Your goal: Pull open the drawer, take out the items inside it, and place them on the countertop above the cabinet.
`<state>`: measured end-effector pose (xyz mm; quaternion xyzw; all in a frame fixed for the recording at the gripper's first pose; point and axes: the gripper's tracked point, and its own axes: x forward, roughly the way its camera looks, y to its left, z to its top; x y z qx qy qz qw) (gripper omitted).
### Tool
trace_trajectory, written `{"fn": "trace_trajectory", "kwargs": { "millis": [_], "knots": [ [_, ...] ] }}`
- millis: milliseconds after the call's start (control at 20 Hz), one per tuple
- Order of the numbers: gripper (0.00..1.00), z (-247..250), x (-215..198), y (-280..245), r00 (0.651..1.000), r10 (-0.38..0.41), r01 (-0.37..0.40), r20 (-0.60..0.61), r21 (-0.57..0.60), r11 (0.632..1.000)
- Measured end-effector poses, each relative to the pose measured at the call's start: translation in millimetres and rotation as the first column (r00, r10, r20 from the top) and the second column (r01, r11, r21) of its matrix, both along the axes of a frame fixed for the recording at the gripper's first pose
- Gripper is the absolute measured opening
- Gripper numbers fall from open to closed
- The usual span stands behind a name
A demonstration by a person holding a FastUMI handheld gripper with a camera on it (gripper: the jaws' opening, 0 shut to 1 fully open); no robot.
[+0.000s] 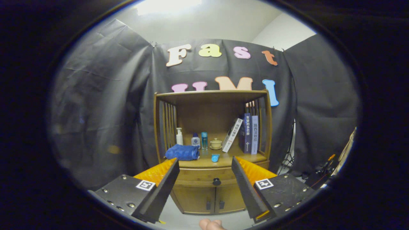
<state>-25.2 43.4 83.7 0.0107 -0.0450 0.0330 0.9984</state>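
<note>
Drawer (204, 176) shut flush in the front of a small wooden cabinet (191, 201), a shallow curved panel of warm brown wood with a single dark round knob (216, 181) at its middle. Framed between the two fingers, a little beyond their tips, knob at about 6 o'clock from the countertop's centre. Contents hidden (front closed).

Gripper (204, 166) spread wide, fingers apart and touching nothing, pointed at the cabinet front.

Just above the drawer, the countertop (230, 160), carrying a rolled blue towel (182, 152) at 9 o'clock, a small blue scoop-like item (215, 157) near the front edge, and behind these a white pump bottle (179, 136), a short white bottle with dark cap (195, 140), a slim teal bottle (204, 140) and a small lidded cup on a saucer (216, 143). At 3 o'clock, three books (246, 133), the left one leaning, the other two upright against the slatted side.

Below the drawer, two cabinet doors (209, 198) with small dark handles, closed.

Over the countertop, a hutch (211, 95) with slatted sides and a flat top.

At 6 o'clock beneath the fingers, a fingertip (210, 224) of the person. Well off at 3 o'clock, a dark stand (289, 159) by the cloth wall.
</note>
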Motion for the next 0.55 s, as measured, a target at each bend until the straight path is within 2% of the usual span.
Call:
{"fn": "trace_trajectory", "kwargs": {
  "millis": [550],
  "knots": [
    [0.98,-5.9,-12.3,14.5,0.999,0.036,-0.035,-0.023,0.019,0.999]
  ]
}}
